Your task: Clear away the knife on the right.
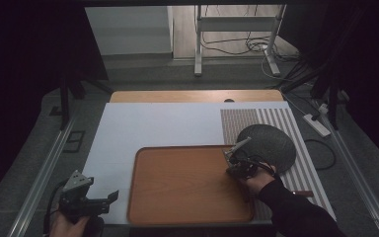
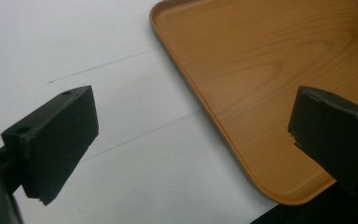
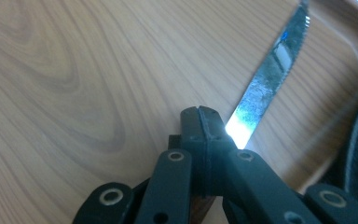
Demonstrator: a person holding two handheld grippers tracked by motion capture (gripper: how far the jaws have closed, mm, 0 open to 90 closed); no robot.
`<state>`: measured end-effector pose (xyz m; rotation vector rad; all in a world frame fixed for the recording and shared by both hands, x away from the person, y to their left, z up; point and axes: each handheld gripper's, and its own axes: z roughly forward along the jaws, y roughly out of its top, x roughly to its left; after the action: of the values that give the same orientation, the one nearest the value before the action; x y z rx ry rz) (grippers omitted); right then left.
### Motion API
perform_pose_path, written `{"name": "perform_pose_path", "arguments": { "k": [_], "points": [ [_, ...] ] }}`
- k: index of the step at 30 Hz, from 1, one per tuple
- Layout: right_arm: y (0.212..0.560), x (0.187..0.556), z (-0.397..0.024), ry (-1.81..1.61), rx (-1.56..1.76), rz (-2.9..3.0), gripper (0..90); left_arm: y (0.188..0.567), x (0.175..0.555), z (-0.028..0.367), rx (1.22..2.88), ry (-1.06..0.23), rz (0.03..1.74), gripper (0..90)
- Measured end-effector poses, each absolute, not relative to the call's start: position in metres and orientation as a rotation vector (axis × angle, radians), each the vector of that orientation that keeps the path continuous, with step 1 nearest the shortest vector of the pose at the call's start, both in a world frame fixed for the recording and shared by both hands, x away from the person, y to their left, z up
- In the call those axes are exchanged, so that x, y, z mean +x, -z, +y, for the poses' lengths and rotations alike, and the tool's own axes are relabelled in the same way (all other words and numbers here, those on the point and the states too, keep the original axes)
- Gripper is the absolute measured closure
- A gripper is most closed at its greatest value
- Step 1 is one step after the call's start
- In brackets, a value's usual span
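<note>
Right gripper (image 1: 233, 163): my jaws are pressed fully together on the knife (image 3: 269, 79), clamped low on it where the brown handle begins, so the blade juts out ahead of the jaws.

Knife position: it sits over the right edge of the wooden tray (image 1: 187, 185), blade slanting up and away toward the tray's far right corner, just beside the dark round plate (image 1: 271, 143). Whether the tip touches the tray floor I cannot tell.

Why this grip: I judge that pinching near the handle keeps the serrated edge clear of my jaws and lets me steer the blade as one stiff piece.

Left gripper (image 1: 94, 200): my jaws stand wide apart with nothing between them, hovering over the white board (image 2: 74, 46) off the tray's near left corner (image 2: 279, 196).

Why it waits there: I judge it is parked out of the way, close enough to steady the tray if needed.

Surroundings: the plate rests on a striped mat (image 1: 276, 118) to the right of the tray, partly overlapping the tray's corner.

Stage, as I judge it: the knife is secured and the carry or placement is what comes next.
</note>
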<state>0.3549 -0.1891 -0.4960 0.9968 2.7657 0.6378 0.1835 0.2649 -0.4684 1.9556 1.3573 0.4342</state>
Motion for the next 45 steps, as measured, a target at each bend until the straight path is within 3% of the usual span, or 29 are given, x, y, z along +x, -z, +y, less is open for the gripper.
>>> {"name": "perform_pose_path", "arguments": {
  "k": [15, 21, 28, 31, 36, 45],
  "points": [
    [0.495, 0.352, -0.21, -0.621, 1.084, 2.754, 89.5, 0.468, 0.184, 0.265, 1.956, -0.434, 1.356, 1.9],
    [0.492, 0.352, -0.208, -0.652, 1.072, 2.75, 82.0, 0.468, 0.184, 0.264, 1.958, -0.436, 1.356, 1.9],
    [0.485, 0.349, -0.199, -0.741, 1.012, 2.723, 61.2, 0.468, 0.184, 0.264, 1.959, -0.436, 1.357, 1.9],
    [0.484, 0.35, -0.198, -0.747, 1.011, 2.725, 45.3, 0.468, 0.184, 0.265, 1.957, -0.434, 1.358, 1.9],
    [0.482, 0.349, -0.198, -0.741, 1.006, 2.676, 11.5, 0.468, 0.184, 0.265, 1.954, -0.43, 1.359, 1.9],
    [0.471, 0.345, -0.215, -0.811, 1.002, 2.655, 3.8, 0.469, 0.184, 0.266, 1.951, -0.428, 1.36, 1.9]
  ]
}}
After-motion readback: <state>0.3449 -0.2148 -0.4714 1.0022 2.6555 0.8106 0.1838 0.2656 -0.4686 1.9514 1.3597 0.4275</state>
